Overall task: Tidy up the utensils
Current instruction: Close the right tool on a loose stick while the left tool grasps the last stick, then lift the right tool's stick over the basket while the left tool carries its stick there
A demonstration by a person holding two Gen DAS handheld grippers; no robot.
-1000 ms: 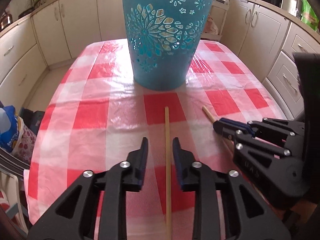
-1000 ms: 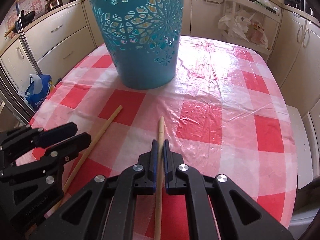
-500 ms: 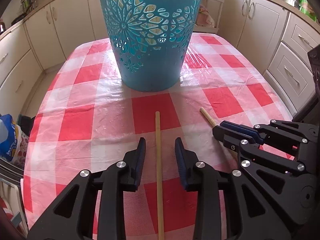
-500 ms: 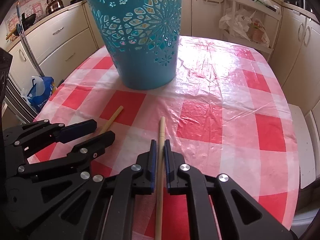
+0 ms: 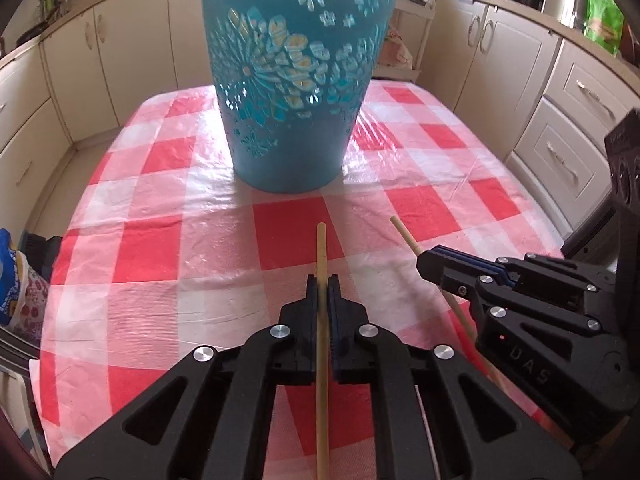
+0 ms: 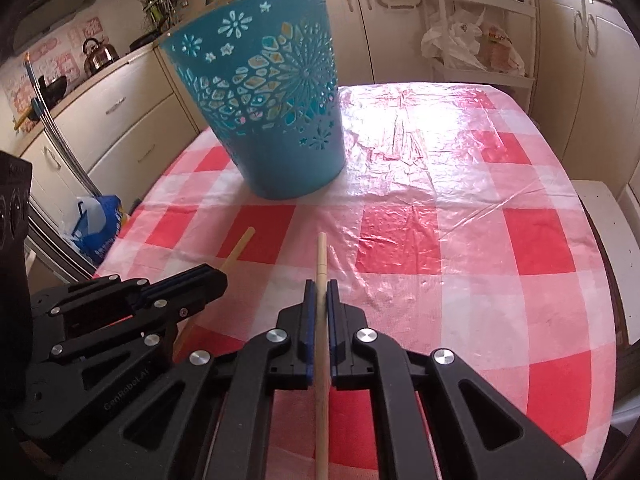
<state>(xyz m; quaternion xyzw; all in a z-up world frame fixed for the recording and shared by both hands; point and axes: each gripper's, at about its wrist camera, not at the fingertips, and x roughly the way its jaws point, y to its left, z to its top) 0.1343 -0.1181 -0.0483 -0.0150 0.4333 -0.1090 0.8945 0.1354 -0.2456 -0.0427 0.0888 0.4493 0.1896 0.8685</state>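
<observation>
I hold one wooden stick in the left gripper and another in the right gripper, jaws clamped mid-shaft, tips at 12 o'clock toward the blue basket for insertion.

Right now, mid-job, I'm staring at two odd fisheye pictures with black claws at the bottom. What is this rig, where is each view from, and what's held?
No robot arm here: a person carries a two-finger gripper in each hand, each with a camera looking along its fingers. The left wrist view shows the left gripper shut on one wooden stick; the other gripper enters from the right. The right wrist view shows the right gripper shut on a second stick. Ahead stands a teal cut-out basket on the red-checked tablecloth, likely where the sticks go.
</observation>
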